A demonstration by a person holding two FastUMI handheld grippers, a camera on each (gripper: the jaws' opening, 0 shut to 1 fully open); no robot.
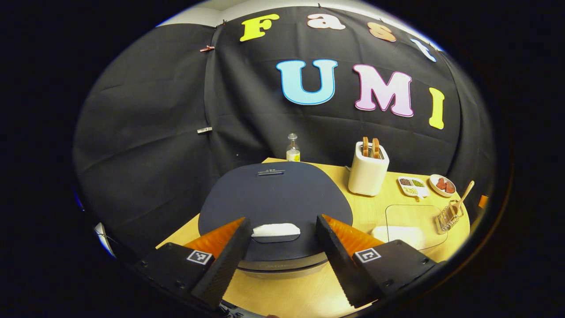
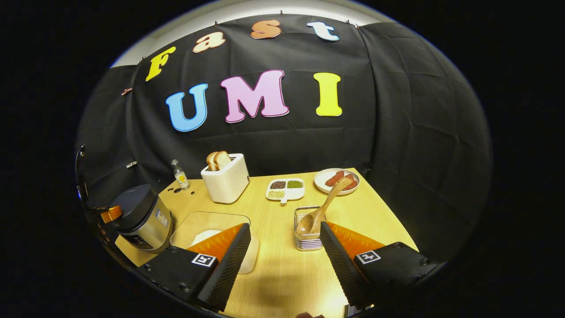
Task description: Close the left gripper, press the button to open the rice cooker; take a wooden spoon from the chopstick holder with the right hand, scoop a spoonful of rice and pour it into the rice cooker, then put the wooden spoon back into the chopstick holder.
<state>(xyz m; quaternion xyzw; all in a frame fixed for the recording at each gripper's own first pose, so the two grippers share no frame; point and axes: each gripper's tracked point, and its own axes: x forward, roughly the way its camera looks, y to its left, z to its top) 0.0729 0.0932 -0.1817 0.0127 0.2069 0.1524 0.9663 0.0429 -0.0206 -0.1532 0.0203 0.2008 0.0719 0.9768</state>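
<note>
The rice cooker [image 1: 273, 194] stands right in front of my left gripper [image 1: 282, 220], its dark lid shut. The white button [image 1: 276, 229] lies at the lid's near edge, between the open fingers and just beyond the tips. In the right gripper view the cooker [image 2: 141, 216] is at the far left, with one of the left gripper's orange fingers [image 2: 110, 213] beside its lid. My right gripper [image 2: 284, 227] is open and empty above the table. The wire chopstick holder [image 2: 306, 232] sits just past its right finger, and the wooden spoon [image 2: 324, 207] leans in it, bowl down. Rice [image 2: 204, 236] lies in a clear container [image 2: 212, 221].
At the back of the table stand a white toaster [image 2: 227, 179] with bread, a small bottle [image 2: 180, 174], a divided dish of beans [image 2: 286, 189] and a plate of sausages [image 2: 337, 180]. Black cloth walls close in the back and right sides.
</note>
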